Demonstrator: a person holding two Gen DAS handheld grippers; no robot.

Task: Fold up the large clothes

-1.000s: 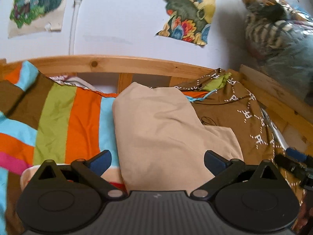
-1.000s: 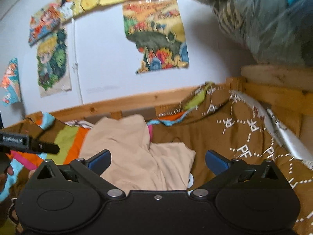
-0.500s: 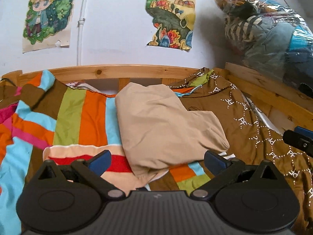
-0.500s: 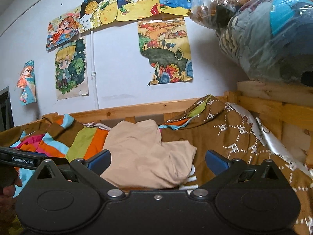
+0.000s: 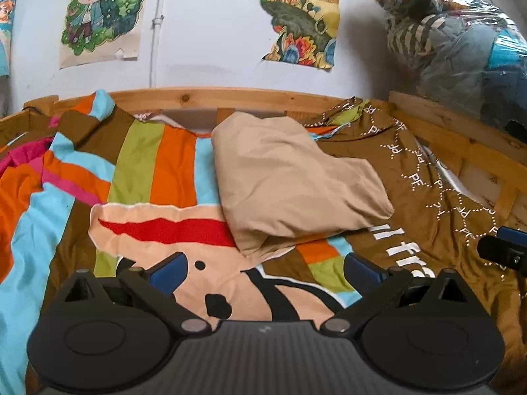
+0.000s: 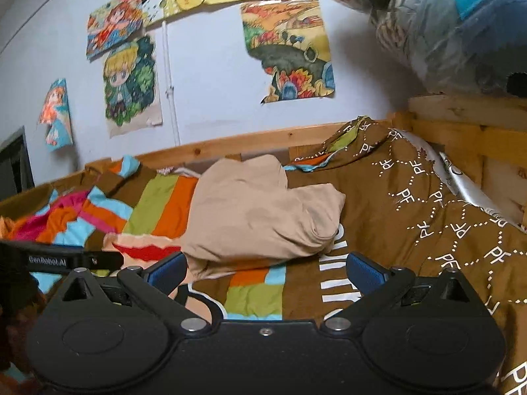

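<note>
Posters cover the pale wall behind your bed, and a wooden rail runs along the far edge of the mattress. Up at the far right sits a plastic-wrapped bundle, cut off by the frame edge, so what's inside is hard to make out. Your bedspread is bright stripes on the left, brown with dotted white lettering on the right; the big white letters near you are partly hidden behind your tool. The beige garment lies folded in the middle of the bed, toward the far side, its near edge draped over the cartoon print. Your left gripper hangs over the near bedspread, fingers spread wide, holding nothing. Your right gripper is likewise spread and empty, its left blue pad just at the garment's near corner; touching or not, you can't tell.
</note>
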